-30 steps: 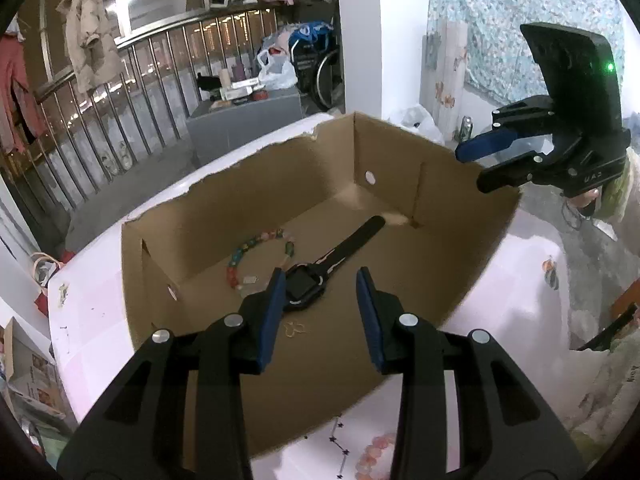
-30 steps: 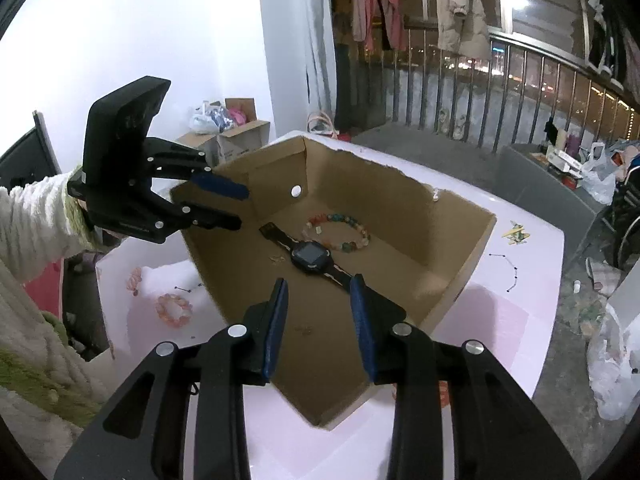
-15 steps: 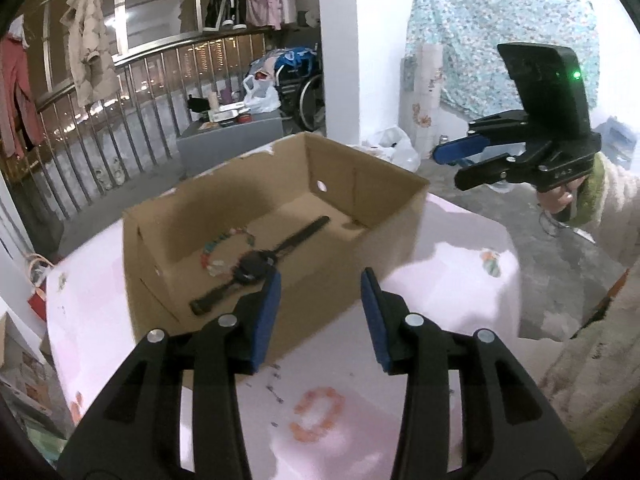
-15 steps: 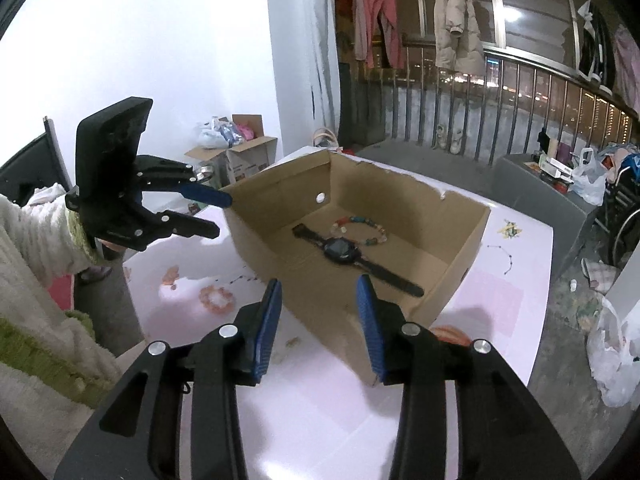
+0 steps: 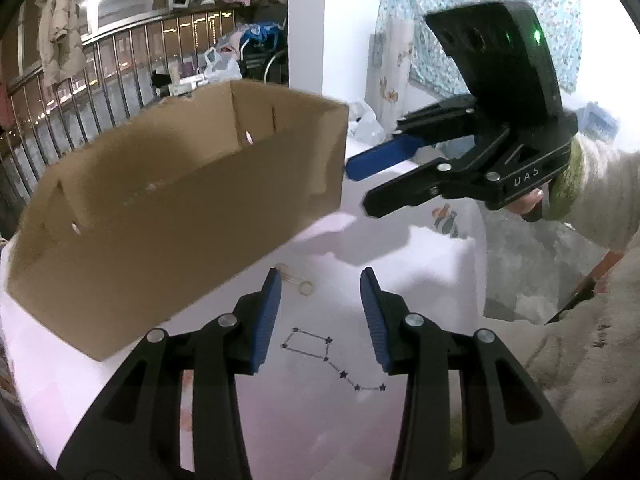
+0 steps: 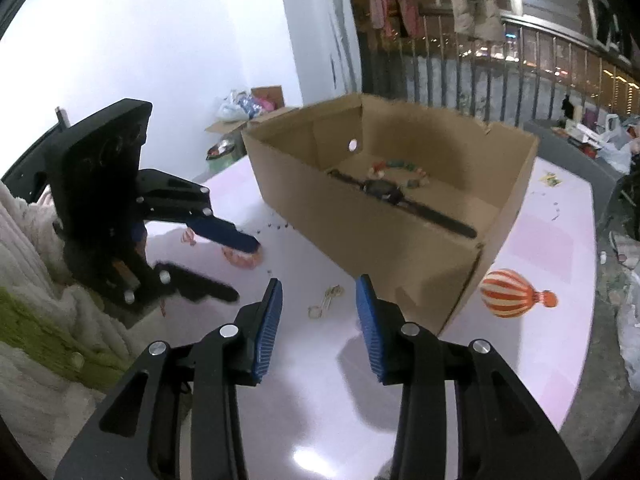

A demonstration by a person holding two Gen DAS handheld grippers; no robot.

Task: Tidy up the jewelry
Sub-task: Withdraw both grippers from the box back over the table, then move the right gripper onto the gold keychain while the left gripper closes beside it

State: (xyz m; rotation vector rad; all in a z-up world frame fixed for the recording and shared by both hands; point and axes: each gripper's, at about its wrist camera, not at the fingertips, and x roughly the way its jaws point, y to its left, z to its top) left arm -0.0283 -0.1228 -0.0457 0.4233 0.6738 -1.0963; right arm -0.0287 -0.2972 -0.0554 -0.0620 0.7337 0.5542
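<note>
Right gripper: the black right gripper with blue pads (image 6: 318, 312) hangs empty over the pale pink tabletop (image 6: 400, 408), jaws apart after a slight narrowing, nothing between them.
Left gripper: the black left gripper with blue pads (image 5: 320, 312) is also spread and empty, low over the table.
Nearest piece: a small pale gold looped chain with rings (image 6: 326, 300) lies loose on the table just beyond the right fingertips, beside the box's near corner; in the left view it (image 5: 296, 278) sits just ahead of the left pads.
Second loose piece: a pink beaded bracelet (image 6: 242, 258) rests on the table, partly hidden under the left gripper's upper pad.
Printed marks: the star-line drawing (image 5: 332, 360) and the striped balloon picture (image 6: 508, 292) look like tablecloth print, not jewelry.
Box: the open brown cardboard box (image 6: 360, 232) stands further back on the table.
Already stored: a black strap wristwatch (image 6: 384, 192) and a multicoloured bead bracelet (image 6: 400, 168) lie on the box floor.
Progress: judged about halfway; two pieces are in, and at least the chain and pink bracelet are left.
Change: a second ago both grippers looked down into the box; now they are drawn back and lower, over the loose pieces outside it.
</note>
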